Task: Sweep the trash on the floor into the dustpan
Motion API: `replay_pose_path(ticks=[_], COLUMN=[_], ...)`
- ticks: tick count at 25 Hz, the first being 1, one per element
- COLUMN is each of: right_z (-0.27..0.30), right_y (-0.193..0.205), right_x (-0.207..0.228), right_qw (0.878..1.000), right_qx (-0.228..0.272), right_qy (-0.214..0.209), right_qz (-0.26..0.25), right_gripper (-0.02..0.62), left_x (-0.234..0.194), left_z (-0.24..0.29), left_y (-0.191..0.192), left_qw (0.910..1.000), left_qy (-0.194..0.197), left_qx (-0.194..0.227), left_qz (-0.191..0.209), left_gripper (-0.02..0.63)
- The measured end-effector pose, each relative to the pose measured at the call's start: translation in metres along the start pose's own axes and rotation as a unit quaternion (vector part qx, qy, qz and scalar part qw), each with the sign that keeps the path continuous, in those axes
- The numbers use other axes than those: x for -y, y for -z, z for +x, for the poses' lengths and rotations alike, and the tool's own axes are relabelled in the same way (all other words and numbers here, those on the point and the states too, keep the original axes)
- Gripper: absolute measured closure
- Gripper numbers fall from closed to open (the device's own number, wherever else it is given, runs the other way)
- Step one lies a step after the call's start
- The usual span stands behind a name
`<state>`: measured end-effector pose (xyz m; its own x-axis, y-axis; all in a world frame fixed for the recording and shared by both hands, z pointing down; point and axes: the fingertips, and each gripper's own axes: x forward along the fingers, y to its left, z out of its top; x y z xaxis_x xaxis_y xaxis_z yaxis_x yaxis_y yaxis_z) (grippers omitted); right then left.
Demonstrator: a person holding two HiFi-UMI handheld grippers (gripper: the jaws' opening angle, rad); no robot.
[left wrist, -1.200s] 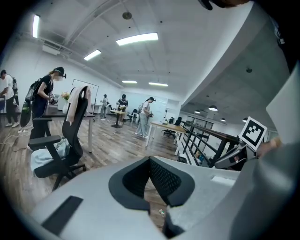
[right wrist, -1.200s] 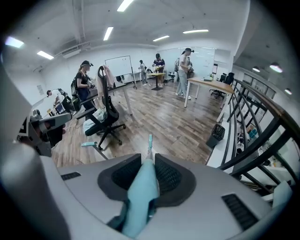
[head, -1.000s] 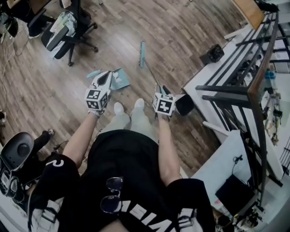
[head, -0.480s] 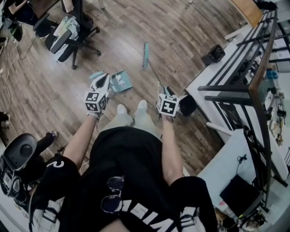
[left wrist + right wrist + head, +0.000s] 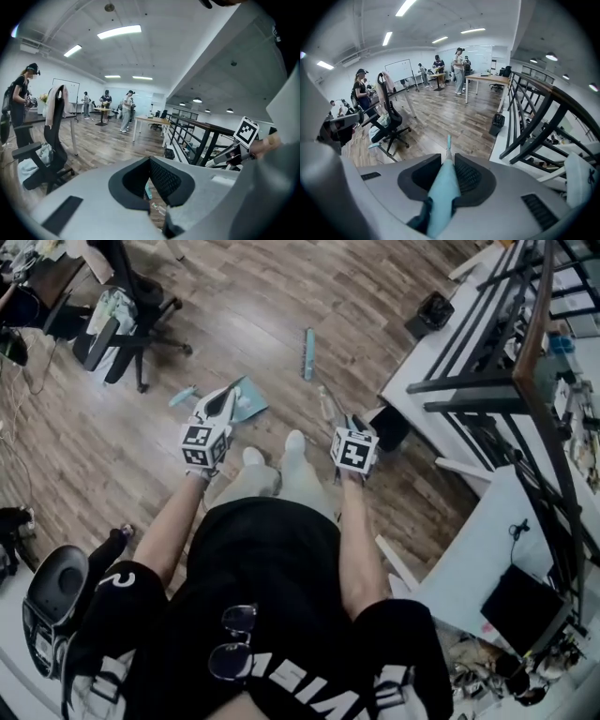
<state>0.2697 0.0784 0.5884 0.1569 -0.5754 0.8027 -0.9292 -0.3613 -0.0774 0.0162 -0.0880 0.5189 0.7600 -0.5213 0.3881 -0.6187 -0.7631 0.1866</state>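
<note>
While the teal broom handle [image 5: 440,197] is clamped between the jaws of the right hand-held gripper [image 5: 448,169], the left hand-held gripper [image 5: 150,168] is carried with its pads drawn together. Nothing is seen held in it, and only a sliver of wooden floor [image 5: 281,296] shows beneath them. The broom head [image 5: 307,354] is rested on the floor well beyond the person's shoes [image 5: 294,442], and the teal dustpan [image 5: 246,401] lies flat just beyond the shoes, toward the left gripper's side. No trash can be made out on the floor in the head view. The broom is judged light, with a stiff, smooth handle that could twist in the jaws, so a firm hold high on the handle, as now, is thought best, with the soft bristles left to flex against the boards. The dustpan looks like thin, light plastic that would be pushed along by the bristles unless steadied. It would probably be taken by the narrow teal part that shows past the left gripper. Against the picture of a second ago, little is changed about the shoes. Broom head and dustpan are found in much the same places, while the view has swung so that the office chair [image 5: 117,324] is shown farther left.
</note>
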Motion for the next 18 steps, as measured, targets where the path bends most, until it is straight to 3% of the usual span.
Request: replay_pose_path(ticks=[9,18], right_z=[0.008,0.044], right_y=[0.052,0.089], right_x=[0.081,0.136], right_qw=[0.994,0.987], right_qx=[-0.04,-0.078], right_qy=[0.068,0.107], right_qz=[0.072,0.094], right_gripper=[0.511,0.511], left_x=[0.06,0.088], left_z=[0.073,0.138], left_y=[0.005,0.024], left_qw=[0.9952,0.9895], left_qy=[0.088,0.126], left_qx=[-0.033,-0.065], left_qz=[0.026,0.03], left_gripper=[0.607,0.607])
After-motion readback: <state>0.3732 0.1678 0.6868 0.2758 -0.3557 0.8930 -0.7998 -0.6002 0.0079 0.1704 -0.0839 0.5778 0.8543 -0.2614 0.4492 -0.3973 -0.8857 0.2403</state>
